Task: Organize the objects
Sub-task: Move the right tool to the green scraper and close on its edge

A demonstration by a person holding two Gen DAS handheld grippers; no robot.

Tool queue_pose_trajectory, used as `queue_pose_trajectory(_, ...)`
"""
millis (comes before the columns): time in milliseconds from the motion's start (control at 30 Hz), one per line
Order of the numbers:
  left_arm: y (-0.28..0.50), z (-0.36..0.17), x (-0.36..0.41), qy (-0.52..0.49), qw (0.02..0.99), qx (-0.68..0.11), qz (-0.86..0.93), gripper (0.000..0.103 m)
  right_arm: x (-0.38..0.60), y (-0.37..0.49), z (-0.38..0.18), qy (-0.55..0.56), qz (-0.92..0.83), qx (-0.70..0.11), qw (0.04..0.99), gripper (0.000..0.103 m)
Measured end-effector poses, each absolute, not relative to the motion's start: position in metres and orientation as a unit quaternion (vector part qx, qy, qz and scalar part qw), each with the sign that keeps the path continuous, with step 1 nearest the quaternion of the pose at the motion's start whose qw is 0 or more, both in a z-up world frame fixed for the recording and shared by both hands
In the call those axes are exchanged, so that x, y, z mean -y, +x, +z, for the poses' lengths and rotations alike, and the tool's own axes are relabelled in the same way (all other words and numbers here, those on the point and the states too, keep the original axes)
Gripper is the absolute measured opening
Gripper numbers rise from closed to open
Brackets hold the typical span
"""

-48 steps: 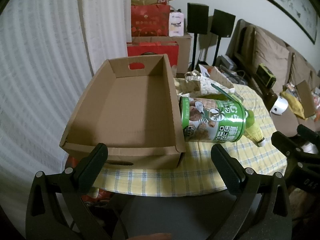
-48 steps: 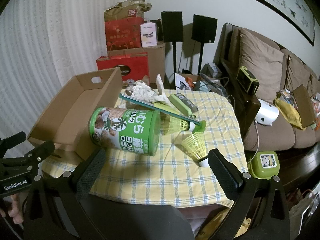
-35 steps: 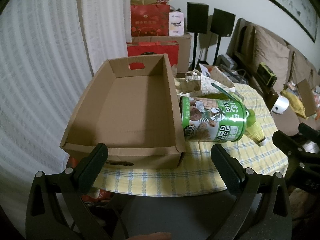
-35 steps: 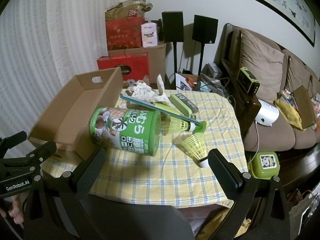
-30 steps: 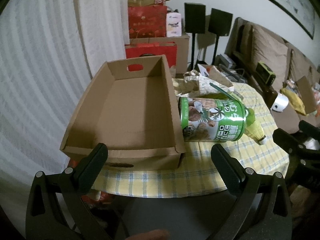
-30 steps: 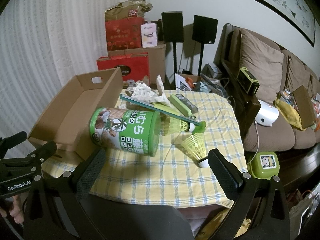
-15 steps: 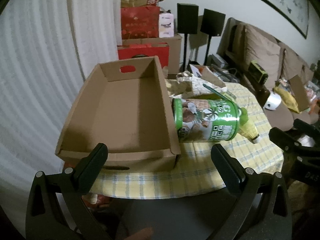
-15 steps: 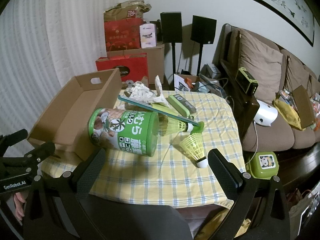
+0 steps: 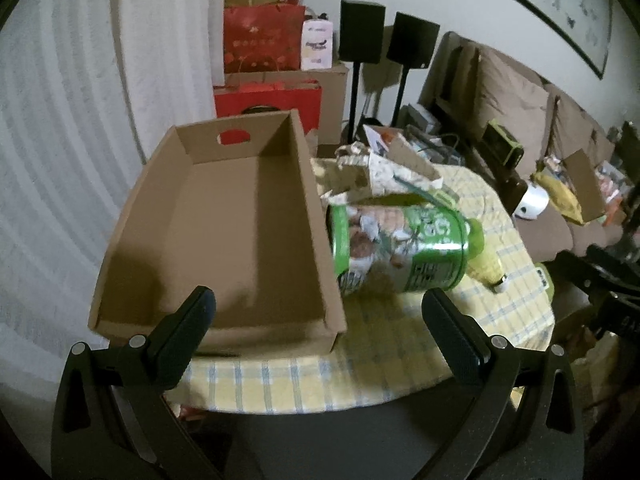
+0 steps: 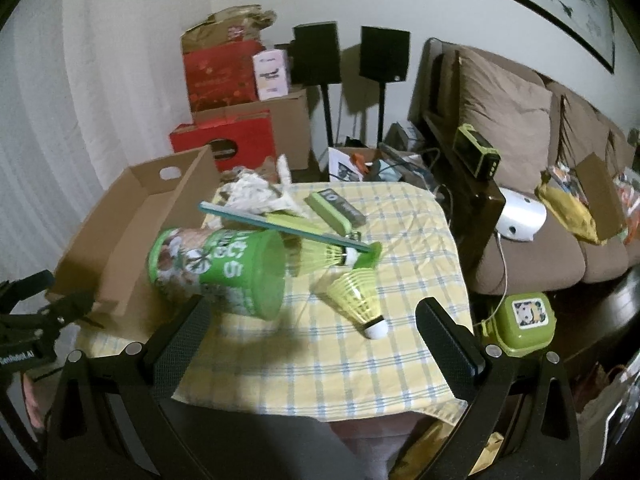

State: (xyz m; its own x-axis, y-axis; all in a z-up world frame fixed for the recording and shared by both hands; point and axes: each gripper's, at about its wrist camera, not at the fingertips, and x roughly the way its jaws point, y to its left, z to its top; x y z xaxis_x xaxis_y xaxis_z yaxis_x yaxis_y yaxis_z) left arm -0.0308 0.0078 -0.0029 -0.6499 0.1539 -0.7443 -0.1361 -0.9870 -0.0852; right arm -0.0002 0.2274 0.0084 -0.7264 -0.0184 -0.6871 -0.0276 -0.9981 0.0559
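Here the green snack canister lies sideways, printed with nuts.

My left wrist camera looks forward and down from just off the near edge of the desk, facing the open cardboard box close ahead. My right wrist camera sits further right, also near the desk edge, facing the green canister lying on its side. Both views share the box, the canister, the checked cloth, the two black speakers and the sofa behind.
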Motion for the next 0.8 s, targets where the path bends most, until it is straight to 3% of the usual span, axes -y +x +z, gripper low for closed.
queue_pose_trajectory(500, -0.12, 0.01, -0.049, -0.46, 0.172, 0.066, 0.869, 0.102, -0.292, -0.049, -0.003, -0.371, 0.926, -0.068, 0.019, 0.101)
queue_pose_trajectory(800, -0.164, 0.002, -0.073, -0.488, 0.184, 0.073, 0.85, 0.094, -0.316, -0.097, -0.027, -0.404, 0.905, -0.129, -0.022, 0.088)
